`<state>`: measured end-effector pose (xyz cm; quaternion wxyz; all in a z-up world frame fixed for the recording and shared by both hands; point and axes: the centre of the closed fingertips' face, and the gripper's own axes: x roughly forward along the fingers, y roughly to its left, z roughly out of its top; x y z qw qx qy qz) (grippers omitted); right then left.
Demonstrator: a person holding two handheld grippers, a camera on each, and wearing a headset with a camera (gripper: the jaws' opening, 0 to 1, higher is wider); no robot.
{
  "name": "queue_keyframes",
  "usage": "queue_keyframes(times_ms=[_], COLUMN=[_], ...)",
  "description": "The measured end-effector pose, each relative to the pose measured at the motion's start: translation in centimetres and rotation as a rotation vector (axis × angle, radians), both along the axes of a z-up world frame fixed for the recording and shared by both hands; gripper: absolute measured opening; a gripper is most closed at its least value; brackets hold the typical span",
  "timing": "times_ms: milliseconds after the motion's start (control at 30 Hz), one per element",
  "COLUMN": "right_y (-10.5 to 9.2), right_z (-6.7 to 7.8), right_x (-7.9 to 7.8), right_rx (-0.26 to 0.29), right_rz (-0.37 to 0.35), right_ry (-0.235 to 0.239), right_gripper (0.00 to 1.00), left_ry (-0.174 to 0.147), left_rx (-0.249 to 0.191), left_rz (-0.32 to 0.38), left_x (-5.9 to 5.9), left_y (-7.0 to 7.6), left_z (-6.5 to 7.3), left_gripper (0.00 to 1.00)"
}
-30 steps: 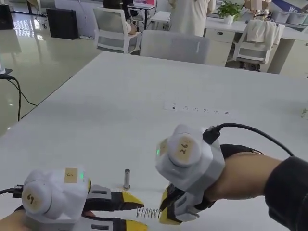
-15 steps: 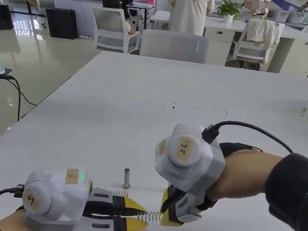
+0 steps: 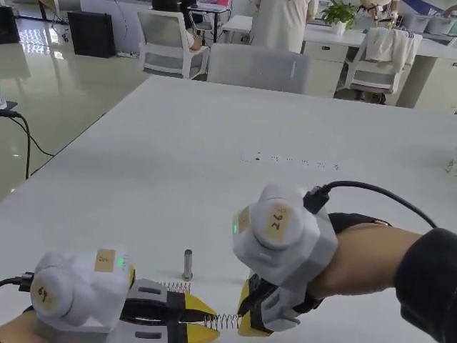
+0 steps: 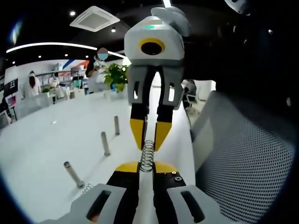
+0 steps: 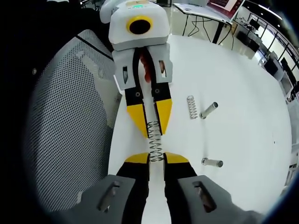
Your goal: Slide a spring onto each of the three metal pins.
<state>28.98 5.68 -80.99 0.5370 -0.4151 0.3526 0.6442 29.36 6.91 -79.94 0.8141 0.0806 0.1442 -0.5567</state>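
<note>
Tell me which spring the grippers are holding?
The spring pinched between the left gripper and right gripper, one end in each. The other spring lies on the table beside a pin.

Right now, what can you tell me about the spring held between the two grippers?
The spring is a thin coil of silvery wire, held straight at the edge of the white table. The left gripper pinches one end and the right gripper the other, yellow tips shut; the middle coils show bare between them.
</note>
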Motion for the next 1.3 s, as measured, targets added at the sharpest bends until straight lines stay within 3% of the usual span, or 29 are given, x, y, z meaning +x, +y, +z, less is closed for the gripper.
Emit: queue_keyframes(times_ms=[433,867,1300], right_y=[-0.3,1.3,2.7], right_z=[-0.7,2.4,3.0], right_x=[0.0,-0.2,-0.9], right_rx=[0.0,0.085,0.1], right_rz=[-0.009,-0.034,-0.01], right_ry=[0.008,0.018,0.013], right_gripper=[0.09,0.08,0.08], left_ry=[-0.001,-0.007,0.002], left_rx=[-0.028,-0.006,0.003], left_rz=[0.003,0.007,-0.001], left_x=[0.0,0.1,-0.1], left_y=[-0.1,-0.1,-0.2], left_z=[0.6,0.4,0.2], left_gripper=[0.02,0.02,0.02])
